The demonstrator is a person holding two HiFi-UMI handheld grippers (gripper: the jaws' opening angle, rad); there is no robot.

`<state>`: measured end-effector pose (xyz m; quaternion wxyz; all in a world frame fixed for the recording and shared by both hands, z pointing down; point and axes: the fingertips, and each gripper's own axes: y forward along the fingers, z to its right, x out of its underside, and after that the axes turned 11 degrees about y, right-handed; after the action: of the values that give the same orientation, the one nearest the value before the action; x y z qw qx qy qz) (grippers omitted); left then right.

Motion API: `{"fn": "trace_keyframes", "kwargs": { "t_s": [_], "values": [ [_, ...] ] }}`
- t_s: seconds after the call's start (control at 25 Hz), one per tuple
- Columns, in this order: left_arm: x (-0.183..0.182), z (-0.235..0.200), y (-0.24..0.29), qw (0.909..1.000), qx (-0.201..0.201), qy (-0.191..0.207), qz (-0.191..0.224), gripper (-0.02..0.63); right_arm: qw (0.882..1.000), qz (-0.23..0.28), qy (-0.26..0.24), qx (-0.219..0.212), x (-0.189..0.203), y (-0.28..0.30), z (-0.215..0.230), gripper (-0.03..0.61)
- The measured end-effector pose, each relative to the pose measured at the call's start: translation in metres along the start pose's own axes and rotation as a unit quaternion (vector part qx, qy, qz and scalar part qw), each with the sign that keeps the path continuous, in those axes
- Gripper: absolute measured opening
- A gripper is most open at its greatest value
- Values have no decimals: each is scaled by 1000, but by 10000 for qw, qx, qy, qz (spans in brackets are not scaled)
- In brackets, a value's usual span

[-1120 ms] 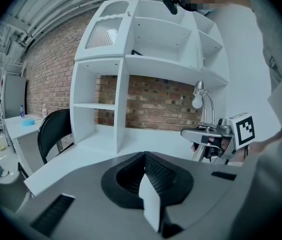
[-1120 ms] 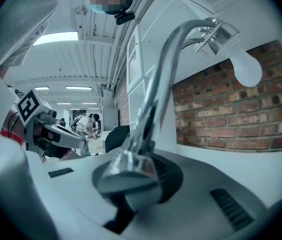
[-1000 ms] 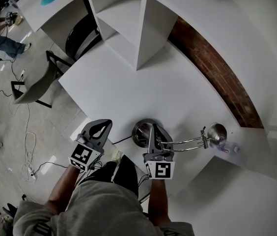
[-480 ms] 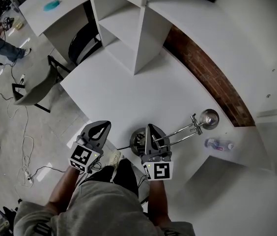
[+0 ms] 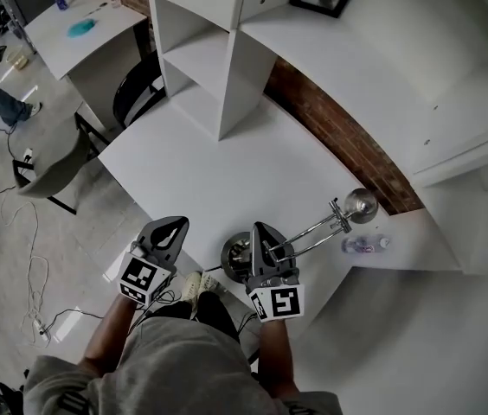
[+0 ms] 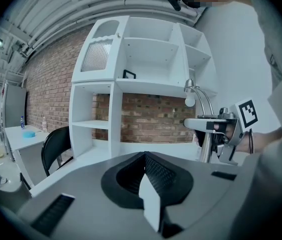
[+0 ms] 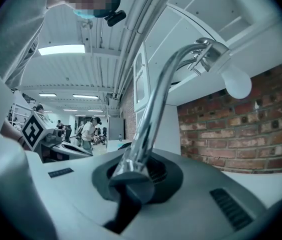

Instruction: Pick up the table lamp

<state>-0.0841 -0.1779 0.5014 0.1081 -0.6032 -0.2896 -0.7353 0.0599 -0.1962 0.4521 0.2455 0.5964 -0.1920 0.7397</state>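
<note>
1. Head view, grip: the right gripper (image 5: 258, 228) holds the table lamp (image 5: 300, 234) low on its chrome stem. The round base (image 5: 237, 256) sits just left of the fingers (image 5: 260, 242), at the near edge of the table (image 5: 227, 167). I judge the low hold keeps the heavy base close to the fingers and so limits tipping. I cannot tell whether the base touches the table.
2. Head view, clearance: the lamp head (image 5: 361, 204) reaches ahead and right of the right fingers, near a water bottle (image 5: 363, 245) and the brick wall (image 5: 339, 132). The shelf unit (image 5: 201, 67) stands well ahead, with open table between.
3. Left gripper view: the left gripper (image 5: 173, 225) has its fingers together with nothing between them. The lamp and the right gripper stand to the right of these fingers, apart from them. I judge this gripper is parked aside as a spare support.
4. Right gripper view: the fingers are clamped on the stem, which rises from between them and curves up and right to the bulb (image 7: 236, 81). A shelf edge runs above the bulb, so I would watch that edge on any rise.
</note>
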Motion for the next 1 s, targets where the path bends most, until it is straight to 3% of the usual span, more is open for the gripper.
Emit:
{"fn": "trace_keyframes", "kwargs": {
  "t_s": [0.48, 1.0],
  "values": [
    [-31, 2, -21, 9989, -55, 254, 393, 3, 9979, 129, -80, 636, -30, -71, 6, 18],
    [-40, 33, -20, 9962, 483, 398, 601, 3, 9852, 409, -225, 1648, -40, -151, 7, 18]
  ]
}}
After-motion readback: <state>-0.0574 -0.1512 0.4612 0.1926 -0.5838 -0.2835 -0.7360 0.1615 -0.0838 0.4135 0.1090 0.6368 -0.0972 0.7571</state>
